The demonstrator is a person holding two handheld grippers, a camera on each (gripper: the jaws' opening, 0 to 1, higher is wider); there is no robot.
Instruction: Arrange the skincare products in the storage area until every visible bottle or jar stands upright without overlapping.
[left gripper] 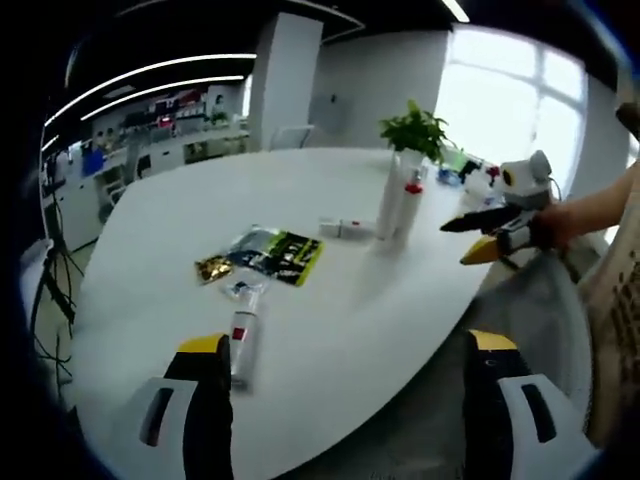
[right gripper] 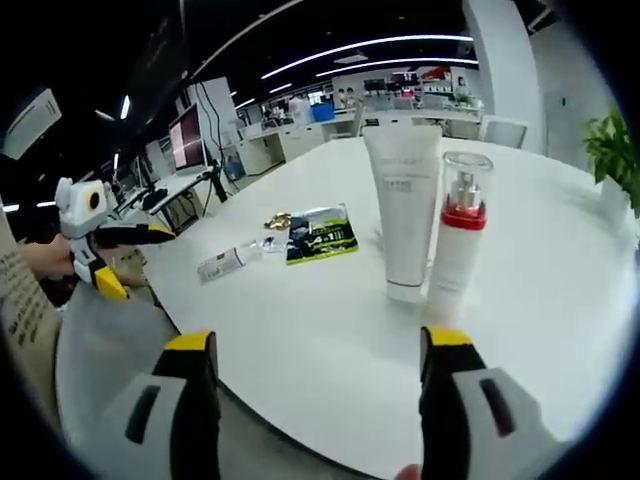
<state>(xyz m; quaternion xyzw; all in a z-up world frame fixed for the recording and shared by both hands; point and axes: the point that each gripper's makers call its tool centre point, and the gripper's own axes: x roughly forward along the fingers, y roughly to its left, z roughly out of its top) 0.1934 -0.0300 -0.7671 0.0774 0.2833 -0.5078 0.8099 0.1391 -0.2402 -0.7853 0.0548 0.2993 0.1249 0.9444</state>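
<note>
A white tube [right gripper: 403, 210] and a clear-capped pump bottle with a red collar [right gripper: 460, 235] stand upright side by side on the white table [right gripper: 330, 350], just beyond my open right gripper [right gripper: 320, 342]. A small white bottle [left gripper: 243, 340] lies on its side in front of my open left gripper [left gripper: 348, 343], close to its left jaw. Another small white item [left gripper: 345, 229] lies flat near the upright tube [left gripper: 392, 195] and pump bottle [left gripper: 410, 200]. In the right gripper view the lying bottle [right gripper: 228, 263] is far left, near the left gripper [right gripper: 110, 240].
Green-black sachets [left gripper: 285, 255] and a gold one [left gripper: 213, 268] lie flat mid-table. A potted plant [left gripper: 415, 130] stands at the far side. The right gripper [left gripper: 500, 225], held by a hand [left gripper: 560, 225], hovers off the table's edge. Office desks line the background.
</note>
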